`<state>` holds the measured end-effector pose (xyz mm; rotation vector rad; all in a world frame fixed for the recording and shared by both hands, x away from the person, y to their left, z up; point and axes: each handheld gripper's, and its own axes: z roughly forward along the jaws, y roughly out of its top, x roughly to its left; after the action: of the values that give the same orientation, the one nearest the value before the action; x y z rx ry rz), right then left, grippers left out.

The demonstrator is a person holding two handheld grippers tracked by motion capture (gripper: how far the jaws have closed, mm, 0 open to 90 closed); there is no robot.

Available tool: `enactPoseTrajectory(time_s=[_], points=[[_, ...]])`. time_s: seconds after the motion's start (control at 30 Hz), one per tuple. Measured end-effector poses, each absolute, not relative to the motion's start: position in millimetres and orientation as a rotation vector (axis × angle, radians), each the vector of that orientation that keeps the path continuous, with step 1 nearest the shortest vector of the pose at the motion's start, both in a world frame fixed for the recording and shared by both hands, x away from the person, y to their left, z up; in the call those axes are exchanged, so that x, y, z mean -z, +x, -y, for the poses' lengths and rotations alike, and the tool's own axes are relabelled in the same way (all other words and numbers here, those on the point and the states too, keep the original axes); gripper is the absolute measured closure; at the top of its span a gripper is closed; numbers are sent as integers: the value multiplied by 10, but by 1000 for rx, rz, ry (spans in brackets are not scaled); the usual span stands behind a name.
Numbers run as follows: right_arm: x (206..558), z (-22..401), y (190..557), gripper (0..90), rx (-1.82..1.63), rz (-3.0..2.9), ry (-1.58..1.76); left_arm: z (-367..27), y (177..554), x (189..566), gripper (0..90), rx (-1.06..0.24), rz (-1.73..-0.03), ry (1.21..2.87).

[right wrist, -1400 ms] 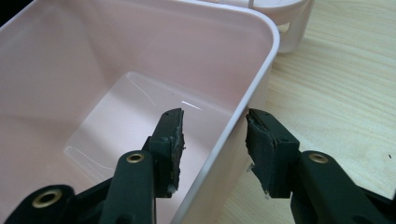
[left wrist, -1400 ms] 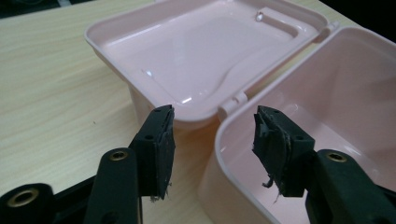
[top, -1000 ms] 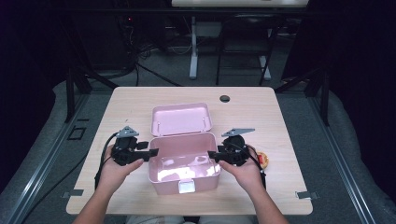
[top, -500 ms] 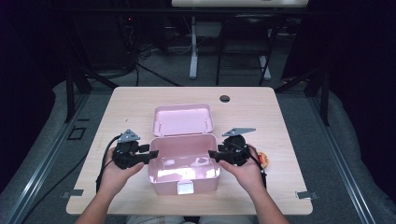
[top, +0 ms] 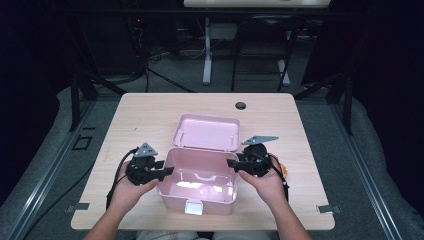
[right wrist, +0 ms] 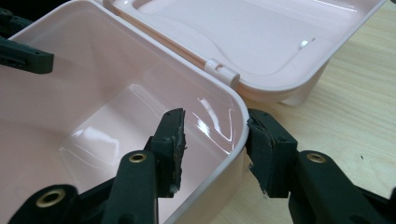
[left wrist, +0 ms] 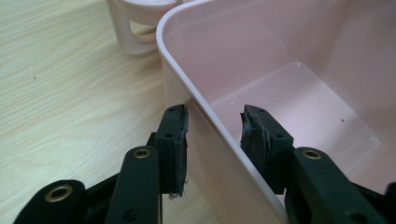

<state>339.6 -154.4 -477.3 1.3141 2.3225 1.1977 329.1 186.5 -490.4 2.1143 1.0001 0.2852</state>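
we've got both hands low at the table's point(top: 150, 115) near edge, pointing inward. left gripper point(top: 167, 170) has just been closing over the pink box's point(top: 200, 182) left wall, outer pad touching, inner w/ a gap; right gripper point(top: 232, 163) half open astride the right wall. box sits front-center, long axis left-right, lid point(top: 207, 132) flopped back.

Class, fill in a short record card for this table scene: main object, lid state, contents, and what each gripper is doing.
Main object: pink box on a wooden table
Lid: lid open, hinged back onto the table
Contents: none seen
Left gripper: jaws astride the box's side wall, just been closing, inner pad apart from the wall
Right gripper: jaws astride the opposite wall, inner pad apart from it
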Motion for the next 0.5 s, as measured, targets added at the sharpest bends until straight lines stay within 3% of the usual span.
enactPoseTrajectory(time_s=[0.5], points=[[4806, 1580, 3433, 627, -1183, -2315, 1298, -1752, 3158, 4884, 560, -232, -989, 2145]])
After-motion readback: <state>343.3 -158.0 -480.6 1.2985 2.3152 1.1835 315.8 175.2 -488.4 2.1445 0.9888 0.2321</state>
